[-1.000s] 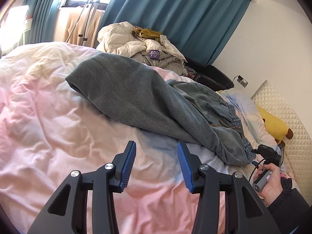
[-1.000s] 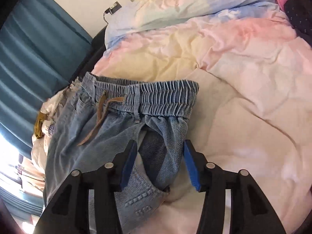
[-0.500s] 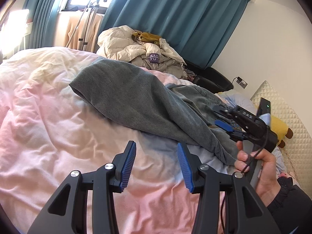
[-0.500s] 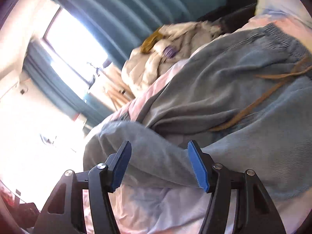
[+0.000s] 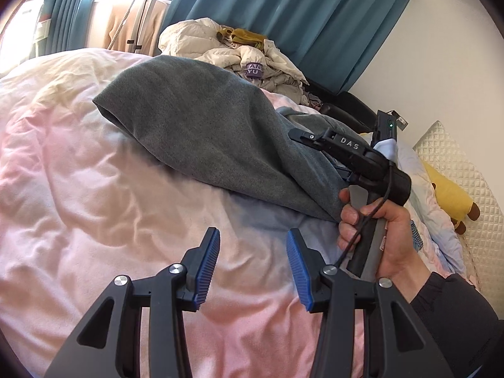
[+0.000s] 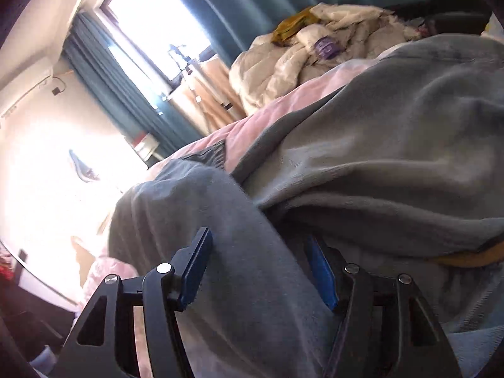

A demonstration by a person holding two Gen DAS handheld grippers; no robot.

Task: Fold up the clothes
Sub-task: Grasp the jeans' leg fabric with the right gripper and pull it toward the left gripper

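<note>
Swung low since the earlier frame, the right claw meets the jeans lying on the bed. Left wrist view: left claw released, above bare bedding. Right wrist view: right claw gaping astride a bulky fold of the jeans; clenching may catch too many layers, dragging everything askew.

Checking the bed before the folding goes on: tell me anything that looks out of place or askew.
The jeans lie rumpled and slanted across the pink duvet, one leg bunched between the open right claw pads. A heap of pale clothes sits unfolded behind them. The left claw hangs open over bare duvet.
</note>
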